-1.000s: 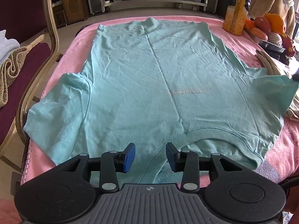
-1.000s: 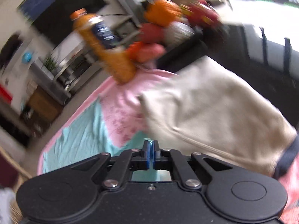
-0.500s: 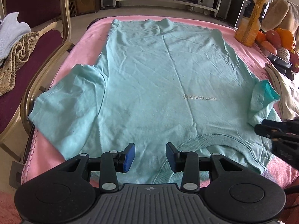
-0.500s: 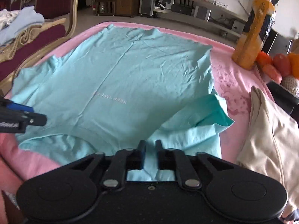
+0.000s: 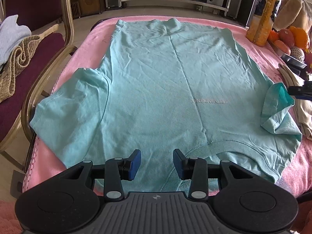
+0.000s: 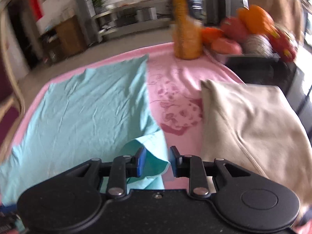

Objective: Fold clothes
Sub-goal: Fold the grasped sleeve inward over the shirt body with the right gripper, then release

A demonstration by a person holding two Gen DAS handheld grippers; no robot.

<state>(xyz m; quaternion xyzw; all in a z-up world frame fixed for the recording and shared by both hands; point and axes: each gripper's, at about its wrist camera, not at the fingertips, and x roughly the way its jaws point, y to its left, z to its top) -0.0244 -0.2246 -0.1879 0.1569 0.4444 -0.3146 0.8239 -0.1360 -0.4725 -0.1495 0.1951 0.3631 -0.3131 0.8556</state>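
Observation:
A teal T-shirt (image 5: 165, 89) lies flat on the pink blanket (image 5: 87, 44), collar nearest me. My left gripper (image 5: 157, 163) hovers open just left of the collar, with nothing between its pads. The shirt's right sleeve (image 5: 276, 113) is turned inward in a loose bunch. In the right wrist view, which is blurred, my right gripper (image 6: 158, 161) stands over that sleeve's edge (image 6: 154, 156). Its jaws are opening, and the cloth lies in the gap without being pressed. The right gripper's tip (image 5: 301, 92) shows at the right edge of the left wrist view.
A folded beige garment (image 6: 253, 126) lies right of the shirt. Behind it stand an orange juice bottle (image 5: 263, 13) and a fruit tray (image 5: 292, 39). A wooden-framed chair (image 5: 48, 68) holding a woven basket (image 5: 15, 58) of cloth stands at the table's left edge.
The right sleeve, flat a second ago, now lies folded inward on the shirt. The right gripper's jaws went from shut to parted and its view swung right. The left gripper barely moved.

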